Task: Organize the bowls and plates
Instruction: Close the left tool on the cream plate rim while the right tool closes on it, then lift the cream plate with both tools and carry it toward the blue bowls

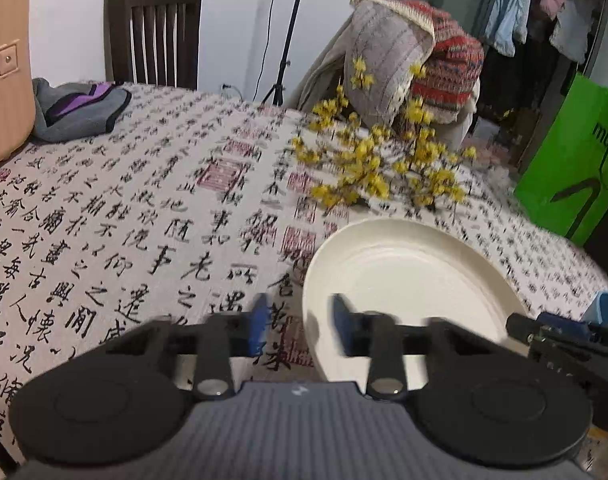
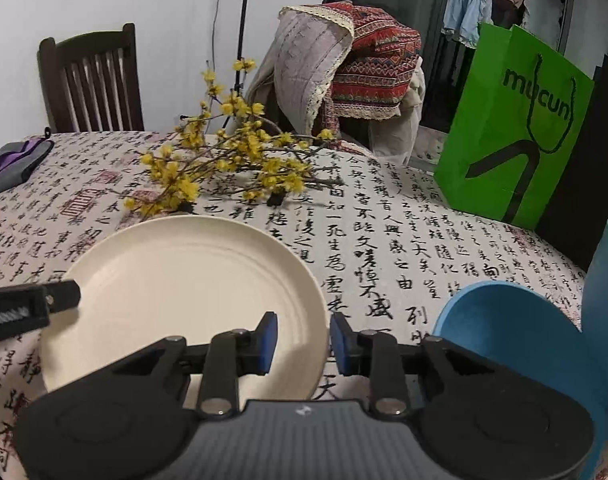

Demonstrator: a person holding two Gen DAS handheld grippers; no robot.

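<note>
A cream plate (image 1: 408,280) lies flat on the calligraphy-print tablecloth (image 1: 144,208). My left gripper (image 1: 300,330) straddles the plate's left rim, with one blue pad outside it and one over the plate. Cloth shows between the outer pad and the rim, and this view is blurred. My right gripper (image 2: 304,342) straddles the same plate's (image 2: 176,280) right rim, its outer pad close against the edge and its inner pad clear of it. A blue bowl (image 2: 504,332) sits just right of the plate, next to a taller blue cup (image 2: 604,280).
Yellow flowering branches (image 2: 232,160) lie behind the plate. A green paper bag (image 2: 516,132) stands at the back right. A tan suitcase (image 1: 4,72) and a grey-purple cloth (image 1: 76,108) are at the far left. Dark wooden chairs (image 1: 152,32) and a cloth-draped chair (image 2: 344,68) ring the table.
</note>
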